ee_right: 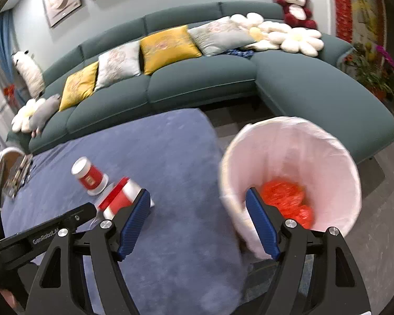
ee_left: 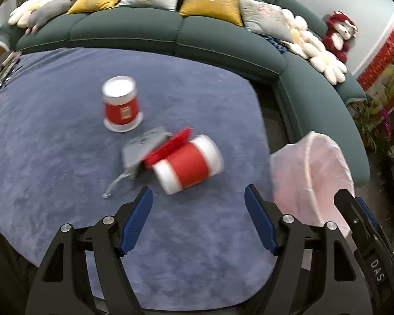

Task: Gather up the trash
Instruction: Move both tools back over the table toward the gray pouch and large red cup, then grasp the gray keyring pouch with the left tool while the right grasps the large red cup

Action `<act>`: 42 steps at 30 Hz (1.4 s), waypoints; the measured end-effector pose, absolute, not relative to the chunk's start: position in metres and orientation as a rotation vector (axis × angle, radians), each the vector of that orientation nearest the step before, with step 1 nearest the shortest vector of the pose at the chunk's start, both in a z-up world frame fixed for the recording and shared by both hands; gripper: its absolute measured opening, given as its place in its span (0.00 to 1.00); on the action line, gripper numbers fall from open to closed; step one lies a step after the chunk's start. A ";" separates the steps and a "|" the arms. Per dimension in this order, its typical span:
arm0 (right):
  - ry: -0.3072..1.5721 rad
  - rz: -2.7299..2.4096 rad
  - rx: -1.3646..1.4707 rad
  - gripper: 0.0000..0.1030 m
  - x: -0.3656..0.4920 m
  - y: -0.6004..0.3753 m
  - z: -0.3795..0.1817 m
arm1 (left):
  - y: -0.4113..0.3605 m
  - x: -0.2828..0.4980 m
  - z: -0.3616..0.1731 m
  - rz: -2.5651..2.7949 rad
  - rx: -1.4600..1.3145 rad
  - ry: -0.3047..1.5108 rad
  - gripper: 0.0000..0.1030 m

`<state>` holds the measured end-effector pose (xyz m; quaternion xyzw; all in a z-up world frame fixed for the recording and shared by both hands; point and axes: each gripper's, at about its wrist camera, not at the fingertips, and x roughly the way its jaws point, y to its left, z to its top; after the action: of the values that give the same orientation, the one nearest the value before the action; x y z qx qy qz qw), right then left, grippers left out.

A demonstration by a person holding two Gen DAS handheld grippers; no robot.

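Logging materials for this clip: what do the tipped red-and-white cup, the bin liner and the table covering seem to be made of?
Tipped cup: probably paper, matte red band between white ends, though blur leaves this open. Bin liner: thin translucent plastic film, pale pink and crinkled over the rim. Table covering: soft napped fabric, blue with mottled shading like velvet or suede.

Two red cups (ee_left: 122, 103) (ee_left: 187, 164), one bin (ee_right: 291, 173)

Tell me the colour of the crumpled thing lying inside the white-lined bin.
Bright orange-red, the crumpled wrapper-like trash in the white-lined bin; clearest in the right wrist view.
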<state>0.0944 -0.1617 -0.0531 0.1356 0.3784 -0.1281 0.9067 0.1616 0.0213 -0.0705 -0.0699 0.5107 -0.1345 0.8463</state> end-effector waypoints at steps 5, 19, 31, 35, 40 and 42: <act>0.825 -0.216 0.257 0.71 0.103 -0.127 -0.068 | 0.061 0.165 -0.085 -0.232 -0.197 1.107 0.67; 0.960 -0.126 0.176 0.71 0.141 -0.048 -0.125 | 0.129 0.179 -0.114 -0.148 -0.218 1.144 0.67; 1.022 -0.142 0.162 0.70 0.185 -0.026 -0.167 | 0.144 0.203 -0.139 -0.169 -0.213 1.193 0.67; 1.020 -0.162 0.173 0.62 0.192 -0.034 -0.171 | 0.139 0.211 -0.146 -0.191 -0.216 1.209 0.67; 1.019 -0.184 0.209 0.55 0.195 -0.057 -0.171 | 0.121 0.221 -0.156 -0.248 -0.179 1.231 0.67; 1.019 -0.196 0.219 0.55 0.195 -0.066 -0.171 | 0.113 0.225 -0.159 -0.275 -0.166 1.232 0.67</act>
<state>0.1946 -0.0663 -0.1705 0.1045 0.4861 -0.0935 0.8626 0.2247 0.1132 -0.1590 -0.0775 0.5751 -0.1282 0.8043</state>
